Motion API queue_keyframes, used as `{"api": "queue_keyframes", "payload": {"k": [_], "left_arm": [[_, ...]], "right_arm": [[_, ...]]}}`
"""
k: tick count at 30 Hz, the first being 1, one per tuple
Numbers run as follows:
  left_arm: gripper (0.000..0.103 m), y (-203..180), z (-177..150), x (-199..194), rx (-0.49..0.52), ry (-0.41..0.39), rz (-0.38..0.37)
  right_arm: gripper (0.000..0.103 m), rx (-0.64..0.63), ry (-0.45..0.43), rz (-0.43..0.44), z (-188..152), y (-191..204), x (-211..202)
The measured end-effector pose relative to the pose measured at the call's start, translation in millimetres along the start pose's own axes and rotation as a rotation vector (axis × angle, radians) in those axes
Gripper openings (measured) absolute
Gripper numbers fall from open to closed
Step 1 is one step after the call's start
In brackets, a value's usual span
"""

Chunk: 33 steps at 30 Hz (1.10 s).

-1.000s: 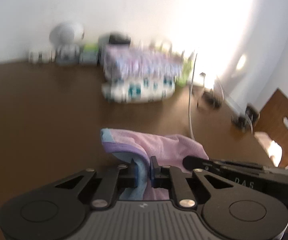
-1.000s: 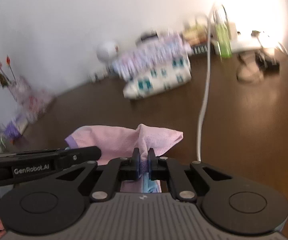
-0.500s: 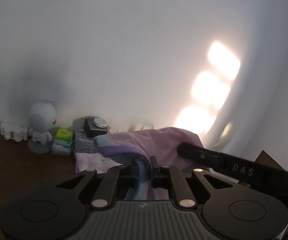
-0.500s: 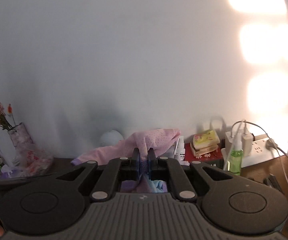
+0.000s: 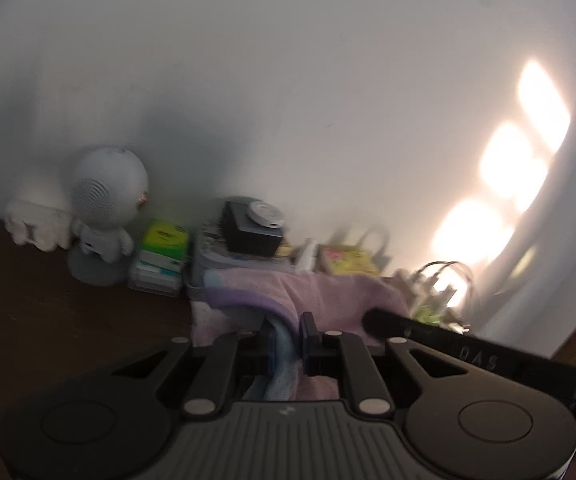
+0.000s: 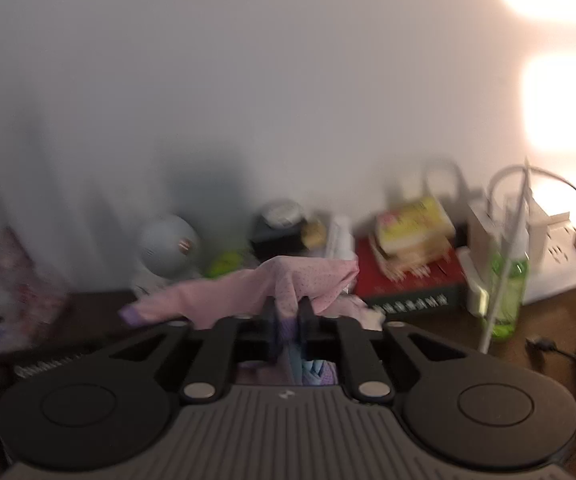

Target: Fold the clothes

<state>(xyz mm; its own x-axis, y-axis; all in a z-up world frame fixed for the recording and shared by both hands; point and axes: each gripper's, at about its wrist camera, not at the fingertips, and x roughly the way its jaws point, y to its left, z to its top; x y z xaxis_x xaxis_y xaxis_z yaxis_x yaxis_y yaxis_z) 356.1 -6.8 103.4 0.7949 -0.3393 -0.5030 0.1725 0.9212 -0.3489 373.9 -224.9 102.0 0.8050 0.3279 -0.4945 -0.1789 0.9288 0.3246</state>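
Observation:
A pink garment with lilac cuffs and a light blue inner layer hangs bunched between my two grippers, close to the clutter at the back of the brown table. My left gripper has its jaws opening; a blue and pink fold stands loosely in the gap. In the right wrist view the garment rises in a peak over my right gripper, whose jaws are also opening with dotted pink cloth between them. The right gripper's black side bar shows in the left wrist view.
Along the white wall stand a round-headed white figure, small stacked boxes, a black box, a red book with yellow packs, a green spray bottle and a white power strip. Cables lie at the right.
Both grippers have carried the garment forward to the back of the table, so the wall clutter looks much nearer. Both pairs of jaws have parted a little.

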Motion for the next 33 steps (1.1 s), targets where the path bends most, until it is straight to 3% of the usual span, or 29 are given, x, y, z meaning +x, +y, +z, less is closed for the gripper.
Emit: {"api": "queue_keyframes", "payload": {"k": [1, 2, 3, 6, 8, 10, 11, 12, 14, 16, 21, 23, 25, 26, 30, 32, 33], "left_arm": [[0.035, 2.4, -1.5, 0.7, -0.012, -0.003, 0.008], [0.054, 5.6, -0.5, 2.1, -0.015, 0.008, 0.007], [0.055, 8.1, 2.2, 1.0, -0.009, 0.013, 0.007], [0.055, 8.4, 11.8, -20.4, 0.014, -0.065, 0.03], [0.055, 4.7, 12.1, -35.7, 0.017, -0.181, 0.073], [0.052, -4.6, 7.3, -37.0, 0.062, -0.243, 0.084], [0.044, -11.6, 5.5, -31.3, 0.108, -0.222, 0.084], [0.027, -17.5, 2.3, -24.1, 0.153, -0.183, 0.083], [0.012, -25.1, -6.2, -5.6, 0.216, -0.089, 0.127], [0.016, -27.2, -14.1, 2.0, 0.243, -0.093, 0.172], [0.03, -24.5, -3.7, -41.4, 0.207, -0.195, 0.148], [0.039, -27.5, 2.1, -75.5, 0.181, -0.253, 0.178], [0.05, -30.5, 4.0, -107.8, 0.143, -0.247, 0.201], [0.054, -30.4, 0.5, -123.4, 0.12, -0.241, 0.206], [0.082, -25.5, -38.0, -180.5, 0.1, -0.204, 0.233], [0.082, -22.5, -67.6, -201.1, 0.141, -0.151, 0.268], [0.083, -20.5, -85.0, -209.6, 0.166, -0.119, 0.296]], "right_arm": [[0.028, -0.008, -0.004, -0.026, -3.3, -1.6, 1.6], [0.028, -0.014, -0.018, -0.045, -3.6, -4.0, 0.7], [0.029, -0.017, -0.039, -0.058, -2.3, -5.8, -3.2], [0.029, -0.036, -0.125, -0.087, 5.2, -5.4, -23.4], [0.029, -0.048, -0.197, -0.086, 9.9, -1.9, -35.9], [0.029, -0.065, -0.231, -0.046, 11.0, 1.9, -42.1], [0.029, -0.08, -0.217, -0.013, 9.7, 4.0, -38.0], [0.029, -0.094, -0.203, 0.019, 8.4, 6.1, -33.6], [0.029, -0.105, -0.108, -0.005, 3.3, 6.4, -11.5], [0.028, -0.108, -0.032, -0.055, -1.5, 4.5, 7.2], [0.031, -0.133, -0.162, -0.035, 17.7, 26.0, -45.2], [0.039, -0.151, -0.212, -0.037, 30.5, 42.7, -78.5], [0.065, -0.171, -0.248, -0.054, 34.4, 58.8, -111.6], [0.072, -0.178, -0.251, -0.069, 29.7, 65.7, -126.3], [0.087, -0.183, -0.155, -0.11, -21.1, 79.3, -167.9], [0.103, -0.164, -0.1, -0.102, -57.4, 78.8, -183.4], [0.103, -0.154, -0.078, -0.097, -78.4, 78.3, -188.3]]}}
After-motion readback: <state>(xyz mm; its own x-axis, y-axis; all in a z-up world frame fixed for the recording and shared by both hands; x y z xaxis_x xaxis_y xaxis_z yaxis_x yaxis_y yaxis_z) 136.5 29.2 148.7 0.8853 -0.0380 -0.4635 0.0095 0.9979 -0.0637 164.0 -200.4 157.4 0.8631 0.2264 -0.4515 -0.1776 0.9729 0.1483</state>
